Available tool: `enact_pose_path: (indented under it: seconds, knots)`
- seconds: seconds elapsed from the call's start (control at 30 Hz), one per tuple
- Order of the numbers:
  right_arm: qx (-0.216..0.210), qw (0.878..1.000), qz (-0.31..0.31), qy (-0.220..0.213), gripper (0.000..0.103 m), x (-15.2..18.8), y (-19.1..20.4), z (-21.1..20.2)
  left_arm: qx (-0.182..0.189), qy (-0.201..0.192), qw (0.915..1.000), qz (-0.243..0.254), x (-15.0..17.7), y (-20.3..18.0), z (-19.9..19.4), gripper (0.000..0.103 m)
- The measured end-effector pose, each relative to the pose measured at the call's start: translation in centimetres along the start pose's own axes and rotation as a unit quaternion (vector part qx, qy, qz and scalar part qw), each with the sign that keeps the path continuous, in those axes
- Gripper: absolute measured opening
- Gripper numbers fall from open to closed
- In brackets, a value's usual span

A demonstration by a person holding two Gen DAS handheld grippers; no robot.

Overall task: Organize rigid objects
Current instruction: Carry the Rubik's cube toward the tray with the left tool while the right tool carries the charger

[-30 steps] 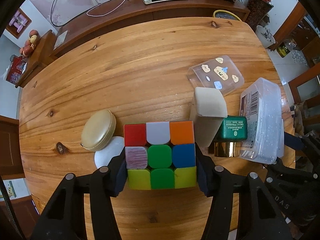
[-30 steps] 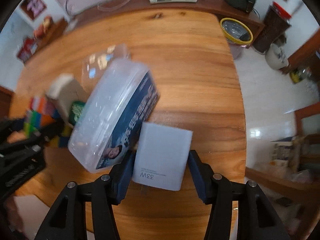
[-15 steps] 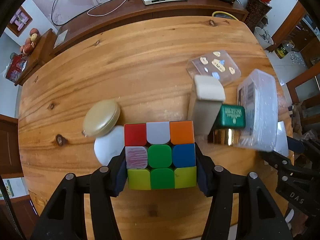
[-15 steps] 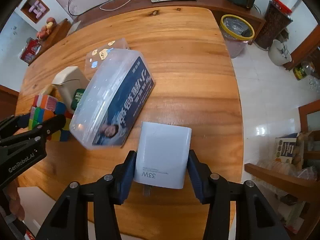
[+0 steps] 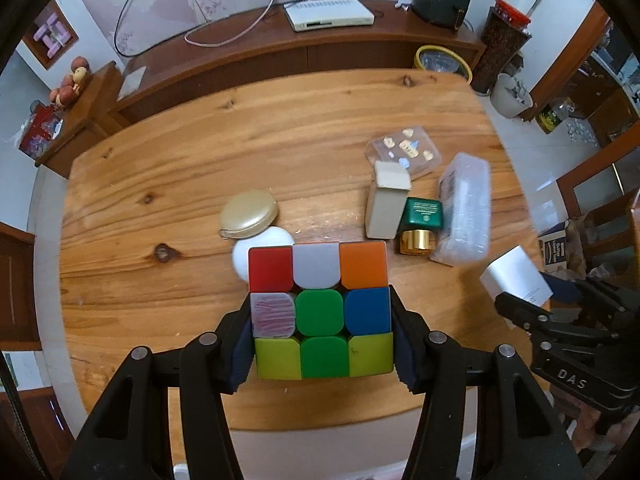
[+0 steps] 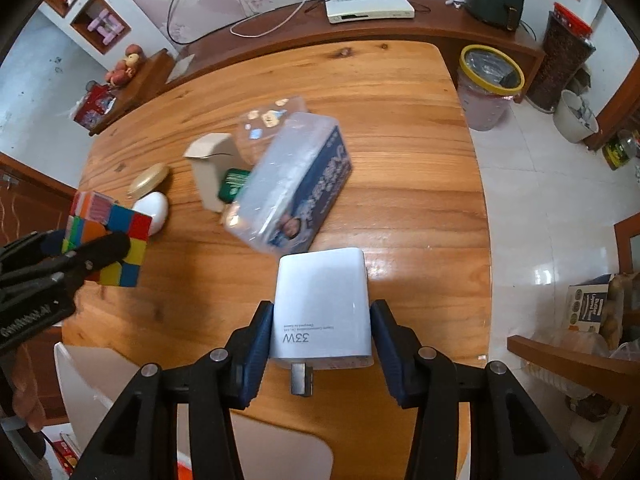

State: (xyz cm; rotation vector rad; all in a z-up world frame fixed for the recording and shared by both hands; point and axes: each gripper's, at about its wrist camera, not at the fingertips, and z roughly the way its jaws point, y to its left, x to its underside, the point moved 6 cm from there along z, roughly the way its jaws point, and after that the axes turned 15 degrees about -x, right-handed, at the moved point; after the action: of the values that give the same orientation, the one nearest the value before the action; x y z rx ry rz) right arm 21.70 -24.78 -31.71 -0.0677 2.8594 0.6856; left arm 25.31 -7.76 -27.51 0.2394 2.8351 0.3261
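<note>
Your left gripper (image 5: 320, 322) clamped the puzzle cube (image 5: 319, 308); your right gripper (image 6: 320, 334), jaws just tightened, held the white charger (image 6: 322, 304); the other items lay unsorted.

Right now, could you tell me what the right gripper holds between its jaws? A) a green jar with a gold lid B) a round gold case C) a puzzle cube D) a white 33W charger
D: the white 33W charger sits clamped between the right gripper jaws, its plug prong pointing toward the camera.
</note>
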Motion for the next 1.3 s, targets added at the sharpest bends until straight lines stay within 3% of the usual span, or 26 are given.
enact_pose_path:
  seconds: [0.37, 0.7, 0.97, 1.3]
  knots:
    - [-0.034, 0.998, -0.031, -0.05, 0.049, 2.5, 4.8, -7.3, 0.029, -0.044, 0.9985, 0.014, 2.5, 1.4, -8.1, 0.06]
    - [-0.045, 0.994, -0.054, -0.083, 0.049, 7.9, 10.6, -12.6, 0.053, -0.076, 0.9927, 0.077, 8.2, 2.0, -13.5, 0.06]
    - [-0.02, 0.997, -0.013, -0.071, 0.049, 13.5, 12.6, -12.1, 0.073, -0.09, 0.9855, 0.124, 13.1, 2.8, -13.7, 0.06]
    - [0.012, 0.999, 0.019, -0.044, 0.049, 18.8, 12.5, -9.0, 0.081, -0.056, 0.9796, 0.175, 17.4, 0.9, -9.1, 0.06]
